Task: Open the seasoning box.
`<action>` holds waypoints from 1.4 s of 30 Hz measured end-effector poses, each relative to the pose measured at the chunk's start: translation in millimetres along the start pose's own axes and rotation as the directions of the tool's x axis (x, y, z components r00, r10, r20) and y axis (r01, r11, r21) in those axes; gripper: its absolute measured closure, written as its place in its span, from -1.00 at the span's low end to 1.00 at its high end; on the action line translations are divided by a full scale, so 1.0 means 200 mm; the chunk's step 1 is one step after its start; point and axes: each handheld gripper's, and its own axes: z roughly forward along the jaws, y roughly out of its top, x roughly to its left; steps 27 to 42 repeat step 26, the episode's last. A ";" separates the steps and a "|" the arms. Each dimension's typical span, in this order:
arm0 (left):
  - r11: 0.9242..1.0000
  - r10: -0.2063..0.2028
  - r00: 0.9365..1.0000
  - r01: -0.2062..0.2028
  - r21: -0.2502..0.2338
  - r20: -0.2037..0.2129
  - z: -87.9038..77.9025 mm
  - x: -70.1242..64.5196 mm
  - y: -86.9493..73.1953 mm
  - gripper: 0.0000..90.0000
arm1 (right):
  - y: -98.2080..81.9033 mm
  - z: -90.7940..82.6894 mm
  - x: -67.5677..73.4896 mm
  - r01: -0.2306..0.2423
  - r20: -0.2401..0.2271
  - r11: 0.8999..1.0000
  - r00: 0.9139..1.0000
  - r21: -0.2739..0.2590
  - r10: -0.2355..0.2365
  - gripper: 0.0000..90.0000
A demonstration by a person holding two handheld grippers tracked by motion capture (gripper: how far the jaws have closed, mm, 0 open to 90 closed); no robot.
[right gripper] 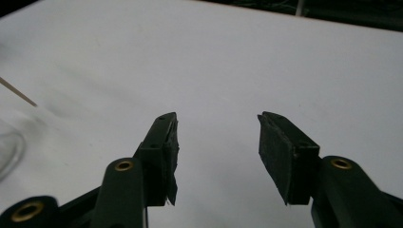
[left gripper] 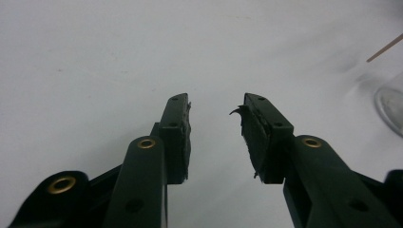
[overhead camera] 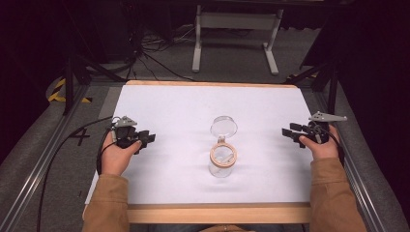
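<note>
Inspecting the white table (overhead camera: 169, 106), we find the glass jar (overhead camera: 223, 162) and its lid (overhead camera: 224, 126) centred, left gripper (overhead camera: 149, 138) and right gripper (overhead camera: 286, 133) both gaping, holding nothing.

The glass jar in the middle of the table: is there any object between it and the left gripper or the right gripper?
No. Only bare white table lies between the glass jar and the left gripper, and likewise the right gripper. The lid hangs open behind the jar.
</note>
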 end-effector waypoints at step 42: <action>0.999 0.003 1.000 -0.003 0.047 0.001 0.11 0.03 -0.07 0.03 | -0.13 0.21 0.03 0.079 0.045 0.989 0.995 0.125 -0.085 0.00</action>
